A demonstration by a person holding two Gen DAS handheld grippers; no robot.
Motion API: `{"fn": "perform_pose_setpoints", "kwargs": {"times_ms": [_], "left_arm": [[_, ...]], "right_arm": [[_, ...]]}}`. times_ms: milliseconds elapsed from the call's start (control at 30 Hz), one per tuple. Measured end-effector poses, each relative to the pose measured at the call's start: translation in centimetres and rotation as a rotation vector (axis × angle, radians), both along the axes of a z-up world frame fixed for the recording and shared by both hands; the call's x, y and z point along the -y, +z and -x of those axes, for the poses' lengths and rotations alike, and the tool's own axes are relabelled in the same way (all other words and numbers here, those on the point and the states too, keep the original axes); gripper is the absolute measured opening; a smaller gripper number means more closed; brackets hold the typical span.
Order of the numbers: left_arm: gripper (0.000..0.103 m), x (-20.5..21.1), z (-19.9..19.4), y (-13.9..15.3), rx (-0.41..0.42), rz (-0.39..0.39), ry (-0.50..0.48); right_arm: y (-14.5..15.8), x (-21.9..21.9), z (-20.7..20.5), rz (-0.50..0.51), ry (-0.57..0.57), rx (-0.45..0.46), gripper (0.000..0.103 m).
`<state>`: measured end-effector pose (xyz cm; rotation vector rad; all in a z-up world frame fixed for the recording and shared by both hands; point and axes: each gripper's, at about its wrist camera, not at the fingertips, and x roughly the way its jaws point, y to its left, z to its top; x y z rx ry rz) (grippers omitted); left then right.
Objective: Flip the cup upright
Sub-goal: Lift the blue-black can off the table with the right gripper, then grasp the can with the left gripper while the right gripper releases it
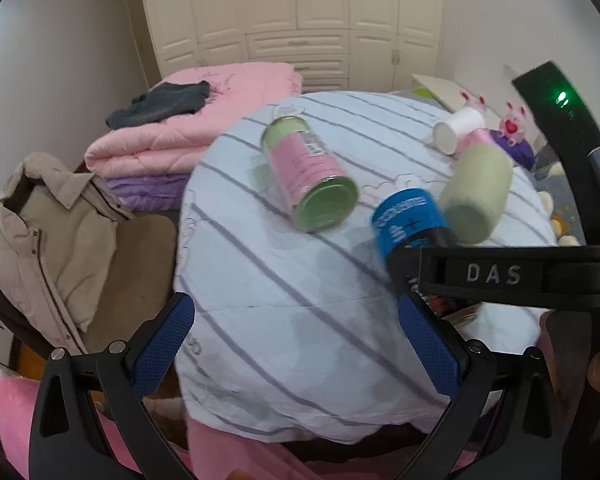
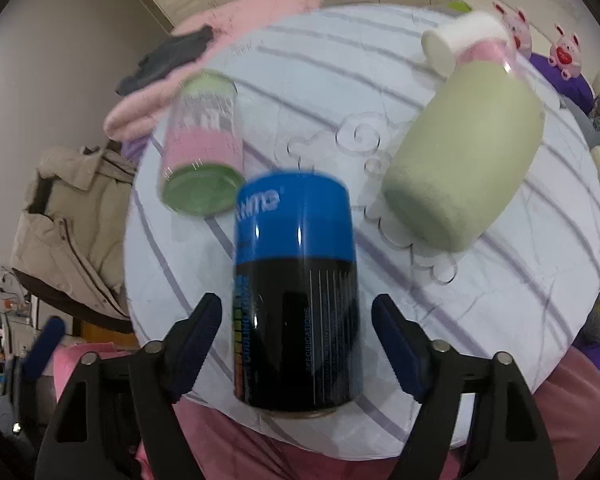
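Right tongs (image 2: 296, 332) spread wide, blue-and-black cylindrical cup (image 2: 296, 292) between pads, not touching either. Cup lies on its side on round table with white striped cloth (image 2: 500, 320). Left tongs (image 1: 296, 344) spread wide, holding nothing, above near table edge. Beyond cup: pink-and-green clear tumbler (image 1: 308, 172) on its side at left, pale green tumbler (image 2: 464, 152) on its side at right, white paper cup (image 2: 456, 40) lying behind it.

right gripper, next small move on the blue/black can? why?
Probably close the right gripper on the blue and black can. The can lies on its side on the striped cloth, its body sits between the open fingers, and neither pad appears to touch it. The left gripper is open and holds nothing.
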<state>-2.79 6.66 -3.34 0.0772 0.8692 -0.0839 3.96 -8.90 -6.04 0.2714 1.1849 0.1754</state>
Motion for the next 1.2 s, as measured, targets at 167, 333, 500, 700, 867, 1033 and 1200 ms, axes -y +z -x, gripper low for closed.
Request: {"fn": "perform_pose_setpoints", "kwargs": {"times_ms": [167,333,500,700,867,1033,1200], "left_arm": [[0.103,2.5,-0.5,0.7,0.007,0.036,-0.013],[0.103,5.2,-2.2,-0.1,-0.052,0.057,-0.019],[0.103,7.5,-4.4,-2.1,-0.15,0.067,0.01],[0.103,8.9,-6.7,-3.7,-0.215,0.055,0.044],[0.103,9.4,-8.5,-5.3,-0.293,0.068,0.081],[0.092,9.5,-9.2,-6.0,-0.316,0.087,0.094],[0.076,9.8,-9.7,-6.4,-0.339,0.074,0.089]], "right_arm": [[2.7,1.6,1.0,-0.008,0.057,0.094,0.079],[4.8,4.1,2.1,0.085,0.106,0.201,0.079],[5.4,7.1,2.4,0.143,0.127,0.233,0.079],[4.2,9.8,1.9,0.148,0.141,0.217,0.079],[3.4,10.8,1.6,0.114,0.165,0.201,0.079],[3.0,10.9,1.0,0.085,0.183,0.209,0.079],[2.3,10.9,0.4,0.081,0.191,0.209,0.079]]}}
